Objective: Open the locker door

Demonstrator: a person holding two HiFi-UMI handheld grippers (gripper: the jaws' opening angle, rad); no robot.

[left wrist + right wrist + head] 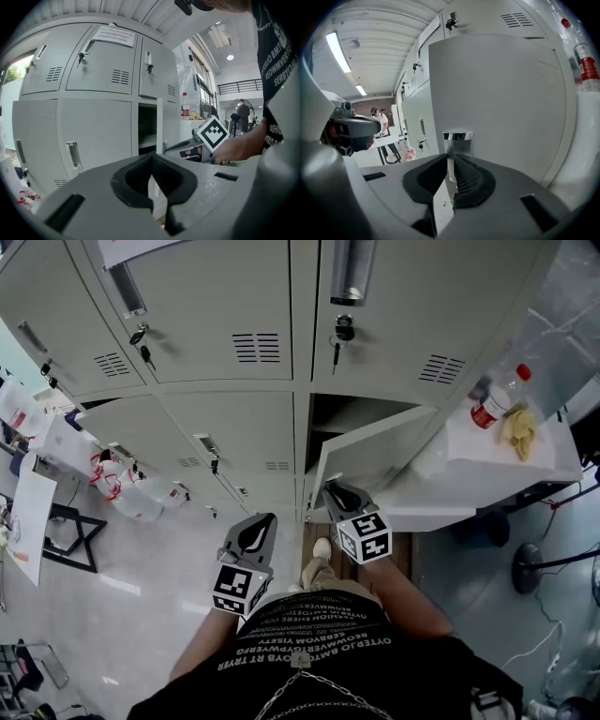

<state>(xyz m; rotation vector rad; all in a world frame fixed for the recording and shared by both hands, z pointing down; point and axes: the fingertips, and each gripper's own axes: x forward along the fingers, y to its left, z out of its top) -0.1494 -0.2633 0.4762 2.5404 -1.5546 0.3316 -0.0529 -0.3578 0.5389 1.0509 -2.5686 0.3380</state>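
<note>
In the head view the locker door (375, 454) stood a little right of centre, in the lower row of the grey bank. It hung partly ajar, its free edge swung out toward the camera and a dark compartment (345, 412) showing behind it. The right gripper (337, 493) sat at that free edge, just below the door in the picture. Its own view showed a chrome handle (457, 137) on the door's face running down between the two black pads, and the jaws were clamped on that handle (the pads met it from both sides). The door's flat grey face filled most of the right half of that view.

The left gripper (261, 521) hung lower left of centre in the head view, well apart from the door. In the left gripper view its jaws were pressed together at the tips with nothing between them. Past them, the open door appeared edge-on at mid-frame, with the right gripper just right of it.

At the upper right of the head view a bottle (495, 399) with a red cap and label stood on a white counter (459, 460), with a yellow cloth (518, 427) just beside it. A key (343, 334) hung from the lock of the closed locker above the open one.
</note>
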